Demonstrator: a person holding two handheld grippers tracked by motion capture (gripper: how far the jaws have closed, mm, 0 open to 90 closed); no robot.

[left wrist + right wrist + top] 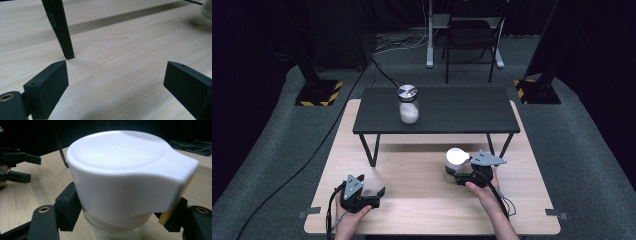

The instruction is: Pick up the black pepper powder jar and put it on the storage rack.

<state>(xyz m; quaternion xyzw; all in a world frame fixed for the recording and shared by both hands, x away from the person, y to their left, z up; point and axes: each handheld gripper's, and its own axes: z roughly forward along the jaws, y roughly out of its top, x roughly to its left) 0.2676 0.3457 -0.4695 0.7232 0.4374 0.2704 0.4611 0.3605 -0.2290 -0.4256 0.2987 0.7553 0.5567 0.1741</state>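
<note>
A low shelf [437,107] stands on the far half of the table [422,200], and a lidded jar [408,104] sits on top of it, left of its middle. In front of the shelf, on the right part of the table, a second jar with a lid [455,162] stands between the jaws of the right gripper [459,176], which comes at it from the near right. The left gripper [374,196] lies well apart on the near left, in front of the shelf's left leg [371,149], pointing toward it.
</note>
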